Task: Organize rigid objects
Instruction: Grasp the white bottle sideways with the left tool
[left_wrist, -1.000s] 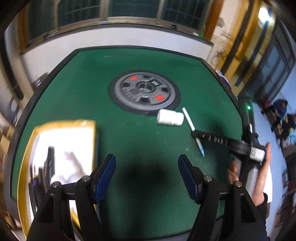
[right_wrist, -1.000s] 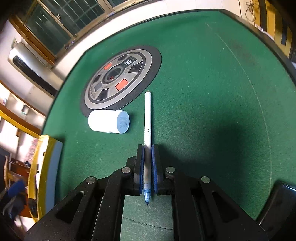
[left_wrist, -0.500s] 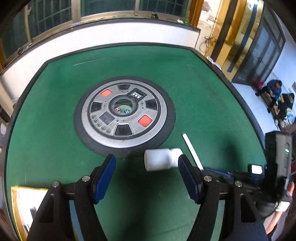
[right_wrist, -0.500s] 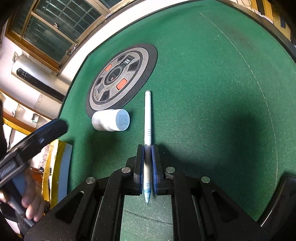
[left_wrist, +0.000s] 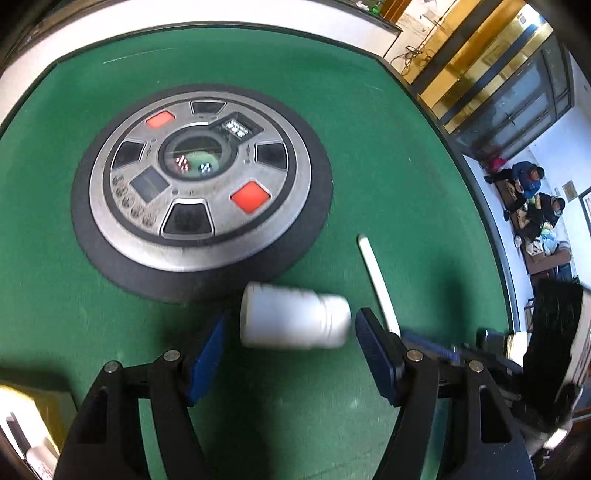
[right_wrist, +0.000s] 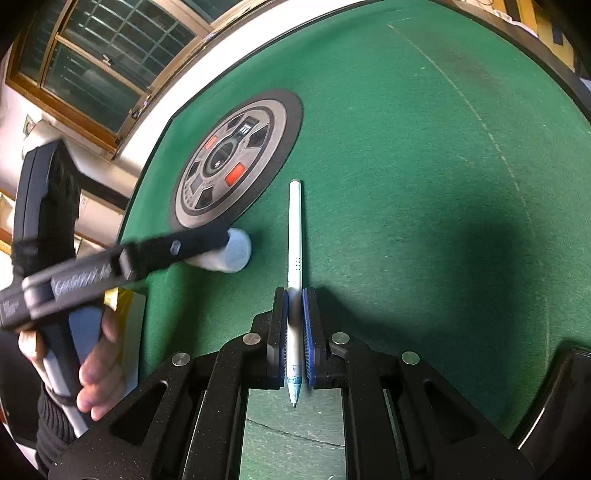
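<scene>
A white plastic bottle (left_wrist: 293, 316) lies on its side on the green felt table, just below the round dial plate. My left gripper (left_wrist: 290, 332) is open, its blue pads on either side of the bottle, not touching it. In the right wrist view the bottle (right_wrist: 231, 251) is partly hidden behind the left gripper's finger (right_wrist: 173, 251). My right gripper (right_wrist: 294, 310) is shut on a white pen (right_wrist: 294, 236), tip toward the camera. The pen (left_wrist: 376, 277) also shows in the left wrist view, right of the bottle.
A grey and black round dial plate (left_wrist: 199, 184) with red buttons sits mid-table, also visible in the right wrist view (right_wrist: 236, 162). A yellow-edged box (left_wrist: 33, 428) lies at the table's near left. The table's black rim (left_wrist: 476, 184) curves along the right.
My left gripper has moved from over the yellow box forward and right, down to the bottle, which now lies between its open fingers. My right gripper has stayed shut on the pen.
</scene>
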